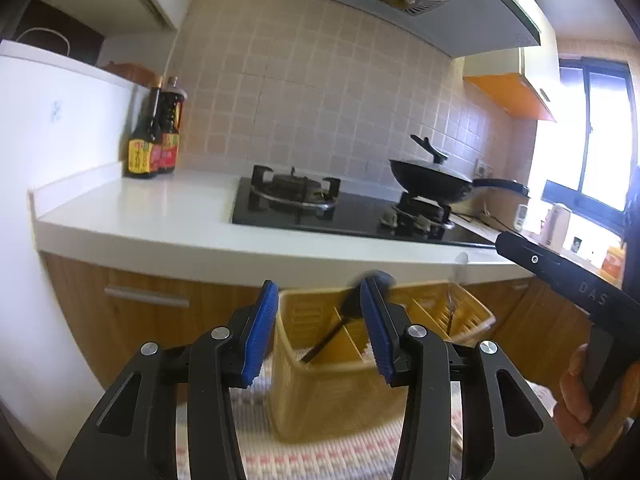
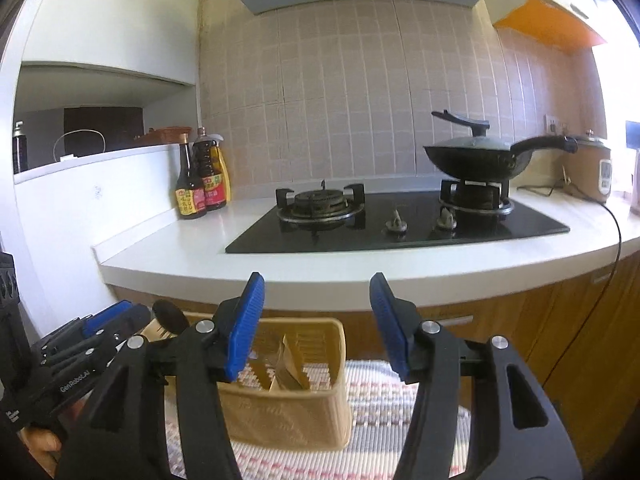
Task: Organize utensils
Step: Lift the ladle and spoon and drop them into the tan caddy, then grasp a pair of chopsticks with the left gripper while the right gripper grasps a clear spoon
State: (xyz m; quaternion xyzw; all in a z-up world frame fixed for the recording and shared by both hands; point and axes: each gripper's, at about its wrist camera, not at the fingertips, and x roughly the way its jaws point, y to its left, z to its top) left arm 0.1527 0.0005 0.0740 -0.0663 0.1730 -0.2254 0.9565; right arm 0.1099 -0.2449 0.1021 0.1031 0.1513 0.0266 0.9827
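Observation:
A yellow plastic utensil basket (image 1: 332, 384) with dividers stands on a striped mat below the counter; it also shows in the right wrist view (image 2: 288, 408). A black spoon (image 1: 340, 328) leans in its left compartment, bowl end up. A fork (image 1: 454, 312) stands in a right compartment. My left gripper (image 1: 320, 320) is open above the basket, the spoon just inside its right finger, not gripped. My right gripper (image 2: 316, 320) is open and empty, above the basket's right side. The left gripper (image 2: 104, 328) shows at the left of the right wrist view, beside the spoon's bowl (image 2: 170, 316).
A white counter (image 2: 200, 256) holds a black gas hob (image 2: 396, 224), a lidded wok (image 2: 476, 160) on the right burner, sauce bottles (image 2: 200, 184) at the left wall and a rice cooker (image 2: 592, 172) at the right. Wooden cabinets (image 1: 132, 312) stand behind the basket. The striped mat (image 2: 400, 408) lies under it.

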